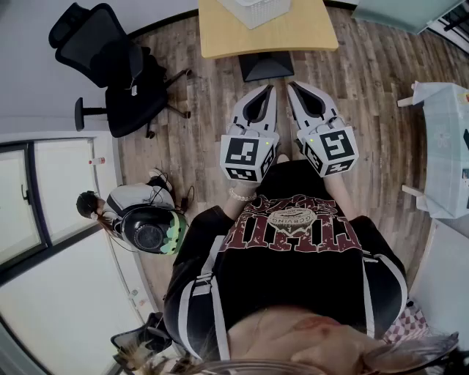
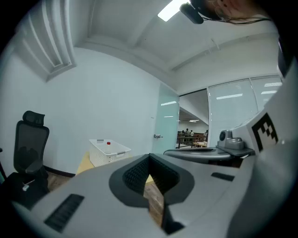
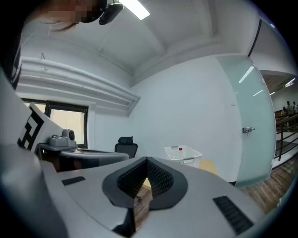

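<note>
Left claw (image 2: 149, 156) is pressed together at the tips with nothing pinched in it. Its ribbed black pads (image 2: 135, 174) only leave a little wedge-shaped gap behind the tips, and you can see plank floor (image 1: 190, 110) through it. Right claw (image 3: 146, 159) is the same deal: tips touching, empty, and the same dark ridged rubber set in a smooth grey-white plastic shell. From the head view both claws sit side by side and point forward, left claw (image 1: 268, 89) and right claw (image 1: 292, 86). Each has a marker cube (image 1: 248, 155) at the back. They hang over the floor, just short of the near edge of the surface (image 1: 220, 36), which is a pale yellow wood top on a black base (image 1: 266, 67).

Nearest thing ahead is a white plastic basket (image 1: 255, 9) with lattice walls, sitting toward the far edge of that surface, roughly mid-width. It's well apart from both claws. There's something small and red (image 2: 108, 143) in it. A black mesh office chair (image 1: 117, 66) is off to the left, on the floor.
</note>
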Demonstrator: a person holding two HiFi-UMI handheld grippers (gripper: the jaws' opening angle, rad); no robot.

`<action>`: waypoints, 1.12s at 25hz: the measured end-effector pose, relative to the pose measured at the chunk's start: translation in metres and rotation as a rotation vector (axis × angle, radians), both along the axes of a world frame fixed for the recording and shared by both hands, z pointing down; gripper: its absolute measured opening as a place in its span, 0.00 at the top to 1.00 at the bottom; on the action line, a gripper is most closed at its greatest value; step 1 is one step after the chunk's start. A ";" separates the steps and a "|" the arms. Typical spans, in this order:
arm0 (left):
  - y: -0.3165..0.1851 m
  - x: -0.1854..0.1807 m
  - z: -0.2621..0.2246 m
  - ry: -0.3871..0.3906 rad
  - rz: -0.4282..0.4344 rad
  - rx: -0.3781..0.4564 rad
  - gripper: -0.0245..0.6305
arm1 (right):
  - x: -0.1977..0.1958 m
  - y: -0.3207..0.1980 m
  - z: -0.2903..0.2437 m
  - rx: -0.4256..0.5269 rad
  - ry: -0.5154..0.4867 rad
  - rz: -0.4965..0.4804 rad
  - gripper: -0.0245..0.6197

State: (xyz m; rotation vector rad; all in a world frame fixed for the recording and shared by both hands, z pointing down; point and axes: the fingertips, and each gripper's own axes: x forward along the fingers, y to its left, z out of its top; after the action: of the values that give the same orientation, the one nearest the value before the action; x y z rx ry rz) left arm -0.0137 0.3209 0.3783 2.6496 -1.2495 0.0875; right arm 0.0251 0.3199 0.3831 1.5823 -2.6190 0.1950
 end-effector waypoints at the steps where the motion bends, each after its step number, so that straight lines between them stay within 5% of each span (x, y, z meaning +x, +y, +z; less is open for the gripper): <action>1: 0.000 0.000 0.000 0.000 0.000 0.000 0.89 | 0.000 0.000 0.000 0.001 -0.001 -0.001 0.94; 28: -0.001 0.028 0.006 0.003 -0.093 0.002 0.89 | 0.030 -0.007 0.003 0.002 -0.006 -0.092 0.94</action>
State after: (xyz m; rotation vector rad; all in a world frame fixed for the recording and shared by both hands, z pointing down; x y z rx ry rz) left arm 0.0145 0.3196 0.3841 2.5873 -1.3708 0.0677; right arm 0.0555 0.3134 0.3862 1.4596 -2.6899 0.1912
